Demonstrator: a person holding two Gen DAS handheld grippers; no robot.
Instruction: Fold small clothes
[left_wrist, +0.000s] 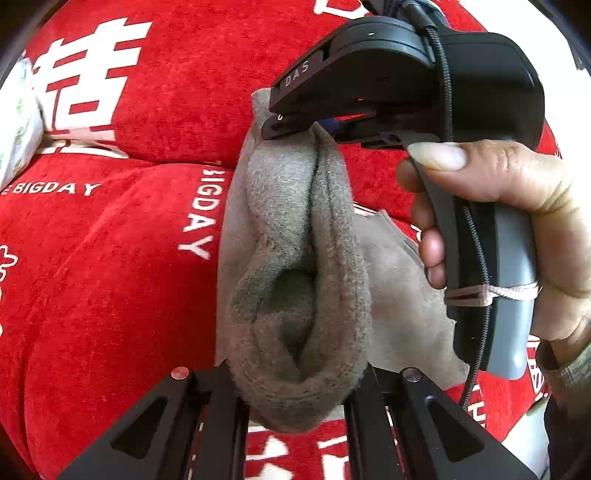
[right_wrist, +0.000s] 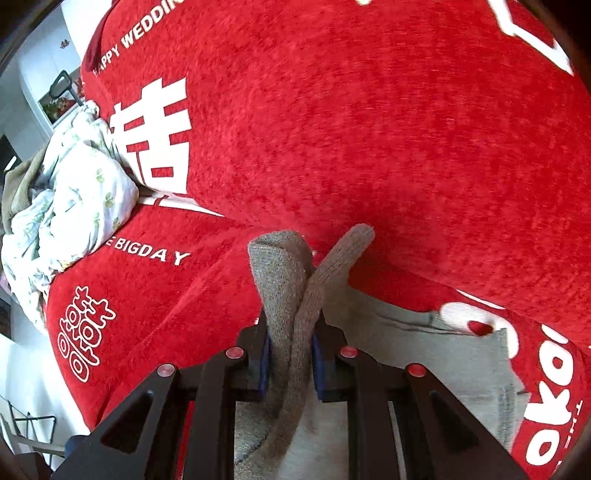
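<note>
A grey-brown sock (left_wrist: 295, 266) hangs stretched between my two grippers above a red sofa. My left gripper (left_wrist: 295, 384) is shut on its thick open end, which bulges out between the fingers. My right gripper (left_wrist: 291, 127), held by a hand, is shut on the sock's far end at the top. In the right wrist view the right gripper (right_wrist: 290, 363) pinches the sock (right_wrist: 291, 295) between blue pads, and two ends stick up past the fingertips. A second flat grey garment (right_wrist: 424, 354) lies on the seat below.
The red sofa cover (right_wrist: 369, 147) with white lettering fills both views, backrest behind and seat (left_wrist: 92, 277) below. A crumpled white floral cloth (right_wrist: 74, 199) lies at the left end of the sofa. A white floor and furniture show far left.
</note>
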